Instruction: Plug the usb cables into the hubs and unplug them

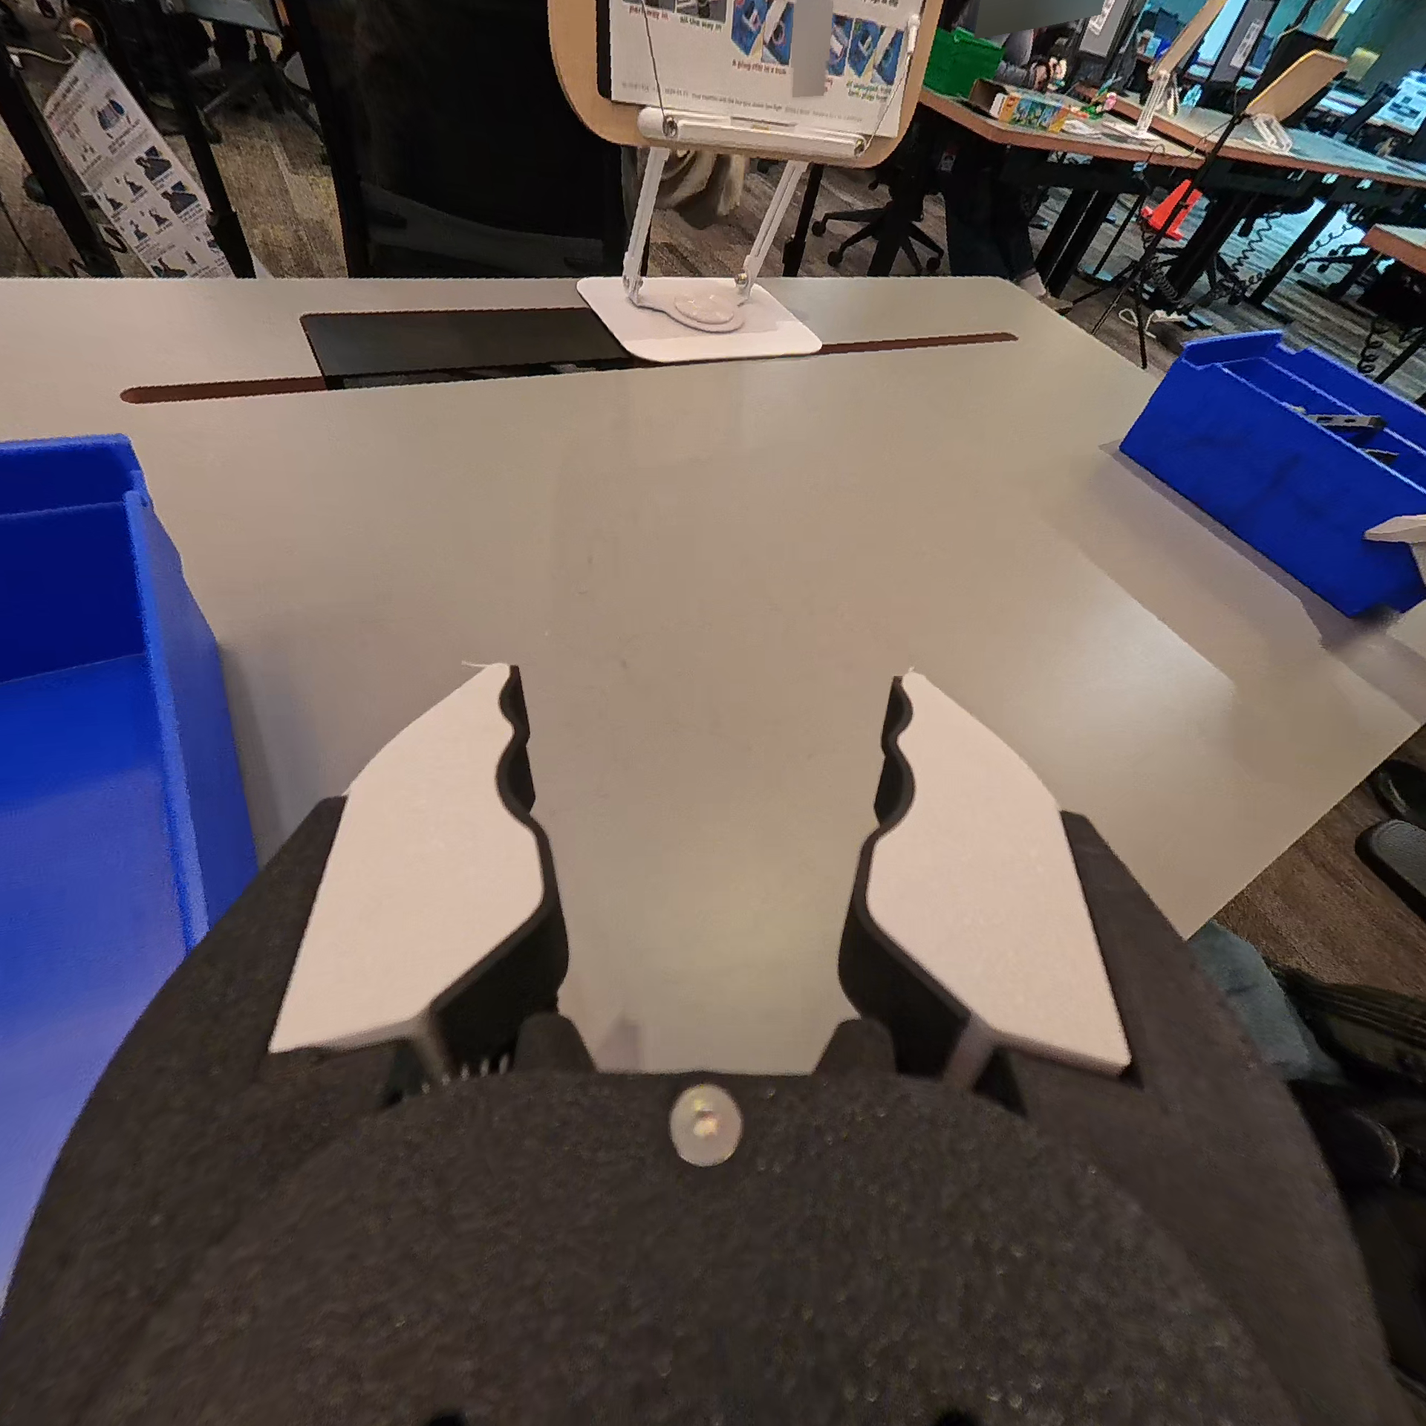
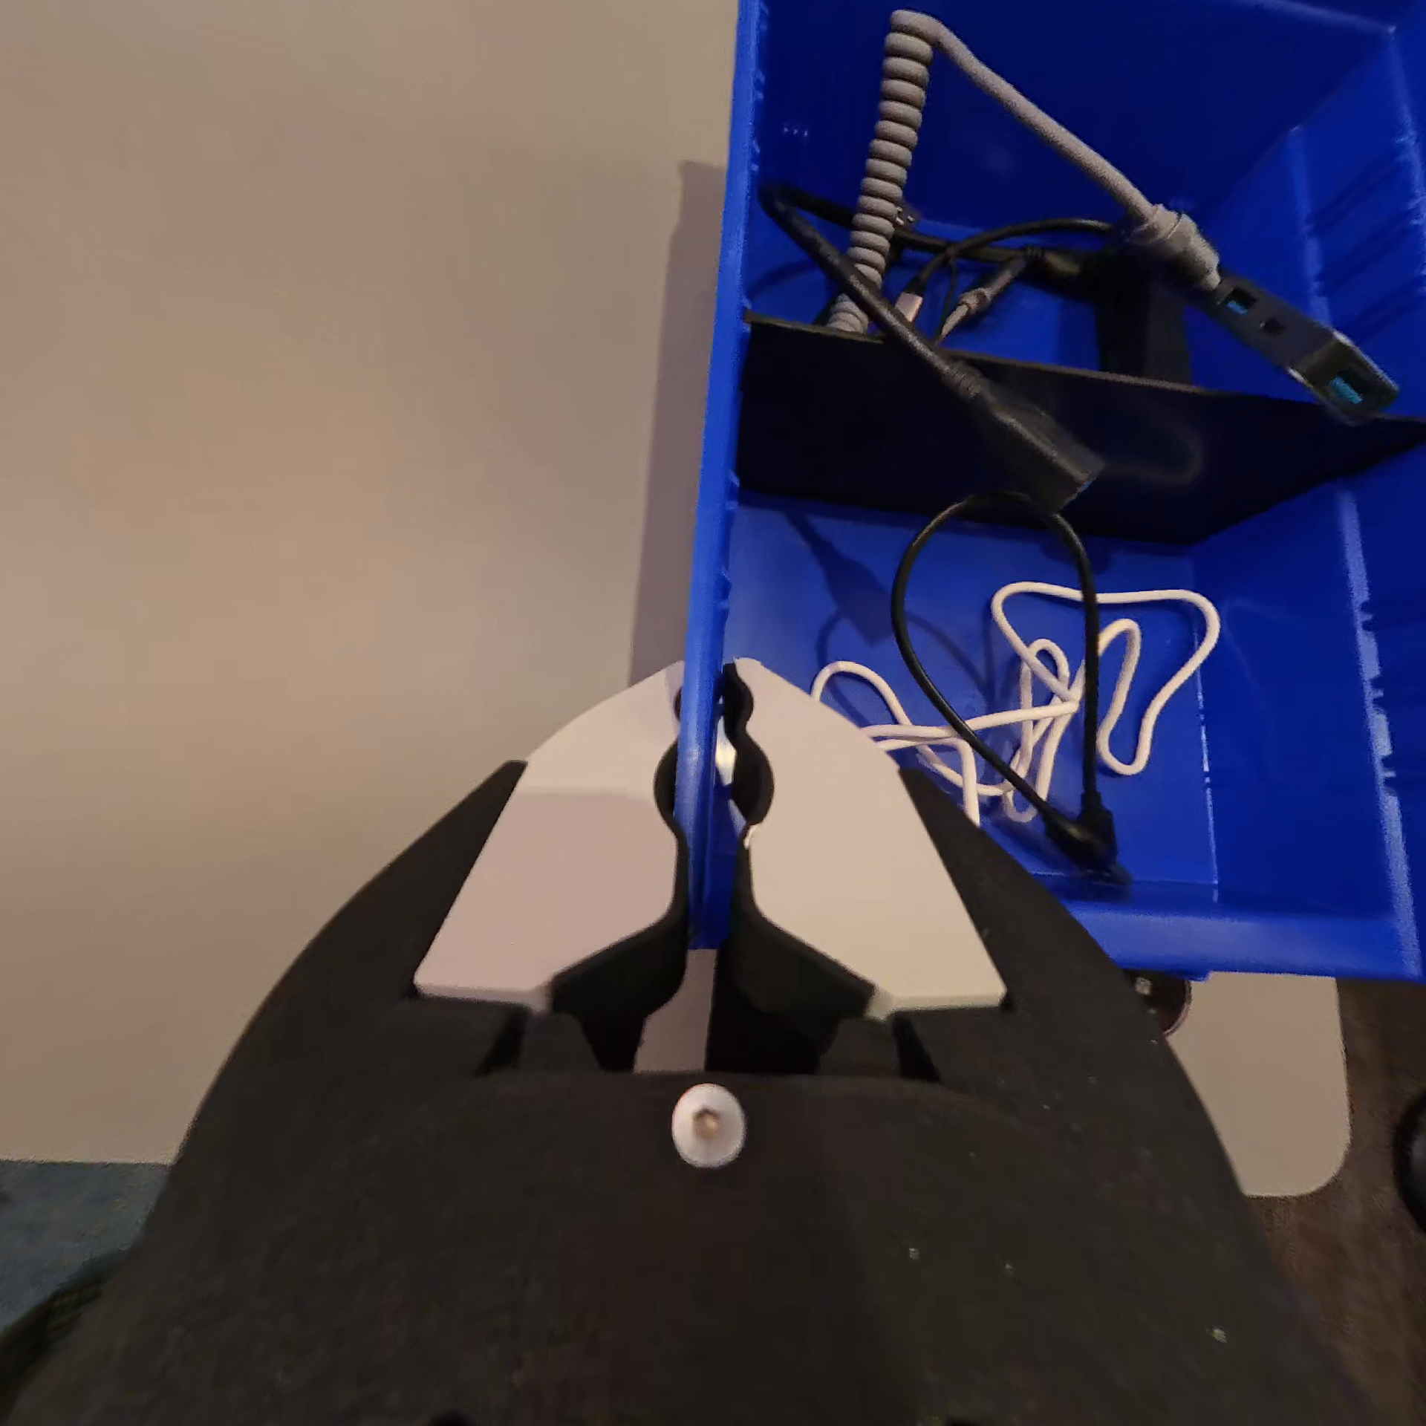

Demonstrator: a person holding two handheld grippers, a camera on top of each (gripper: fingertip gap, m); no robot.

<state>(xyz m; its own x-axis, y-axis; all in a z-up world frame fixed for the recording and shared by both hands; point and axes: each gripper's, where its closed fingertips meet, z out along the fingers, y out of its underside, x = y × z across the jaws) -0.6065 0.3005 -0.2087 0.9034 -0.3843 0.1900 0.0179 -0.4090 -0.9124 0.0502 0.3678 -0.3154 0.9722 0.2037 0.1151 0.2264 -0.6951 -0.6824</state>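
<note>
- Worktop point(image 1: 694, 540): grey, bare in the middle. A white stand point(image 1: 698, 316) holding an instruction sheet sits at the far edge, centre.
- Left blue bin point(image 1: 92, 694): at the worktop's left edge, near corner. From my left wrist view I can't tell what's inside.
- Right blue bin point(image 2: 1273, 772): at the right edge, near corner, split by a black divider point(image 2: 1157, 463).
- Far compartment: hubs piled up, one black hub point(image 2: 1026, 432) leaning over the divider, another dark hub point(image 2: 1304, 339) on a grey coiled lead point(image 2: 880, 170).
- Near compartment: a white usb cable point(image 2: 1111, 679) in loose loops with a black usb cable point(image 2: 918, 586) tangled across it.
- Right gripper point(image 2: 706, 694): jaws nearly together, pinching the bin's left wall, one finger outside, one inside. I read this as steadying or shifting the bin, not taking a cable.
- Left gripper point(image 1: 706, 679): jaws wide apart, empty, hanging over the bare worktop near its front edge.
- Progress, my judgement: hardly begun. No plug visibly seated in any port, nothing laid out on the worktop. Picking a hub and cable, plugging and unplugging all remain.
</note>
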